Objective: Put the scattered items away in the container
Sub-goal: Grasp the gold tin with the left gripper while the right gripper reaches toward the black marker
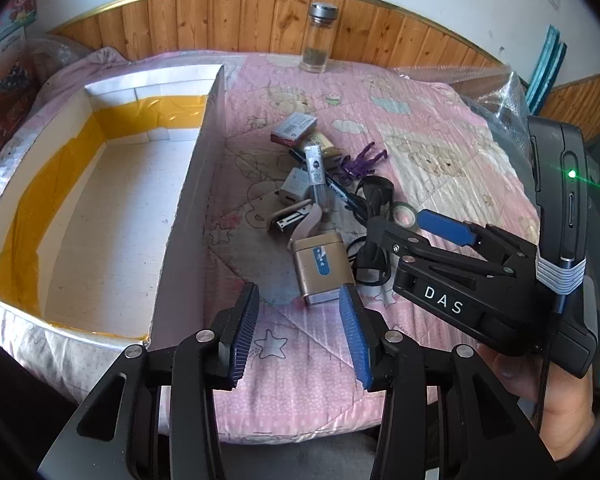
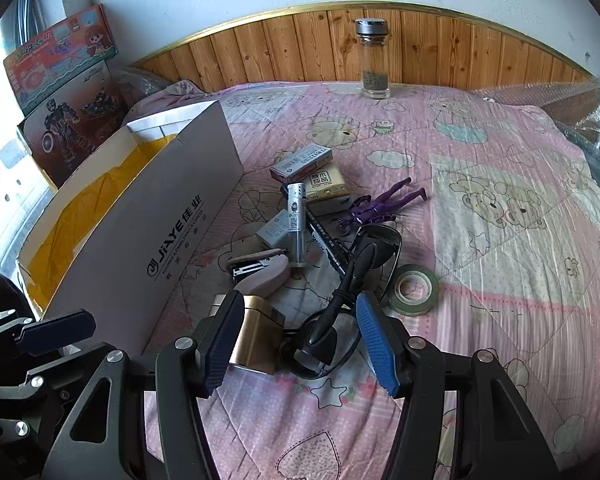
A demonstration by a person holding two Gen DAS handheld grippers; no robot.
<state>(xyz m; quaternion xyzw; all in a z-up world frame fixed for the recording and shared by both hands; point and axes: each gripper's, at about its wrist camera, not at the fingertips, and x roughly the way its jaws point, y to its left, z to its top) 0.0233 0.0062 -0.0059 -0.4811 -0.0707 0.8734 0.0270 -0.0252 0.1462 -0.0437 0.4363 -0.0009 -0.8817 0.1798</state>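
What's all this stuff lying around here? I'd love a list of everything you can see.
box: one, white, yellow-lined, open, left on the bed
glass jar: one, clear, grey lid, by the wooden panel
gold tin: one, nearest in the pile
sunglasses: one, black, beside the tin
tape roll: one, greenish, right of the sunglasses
stapler: one, pinkish, near the box wall
silver tube: one, mid-pile
pen: one, dark, under the tube
toy figure: one, purple
small cartons: two, far end of the pile
quilt: one, pink
toy boxes: two, colourful, far left
left tool: open, blue pads
right tool: open, blue pads
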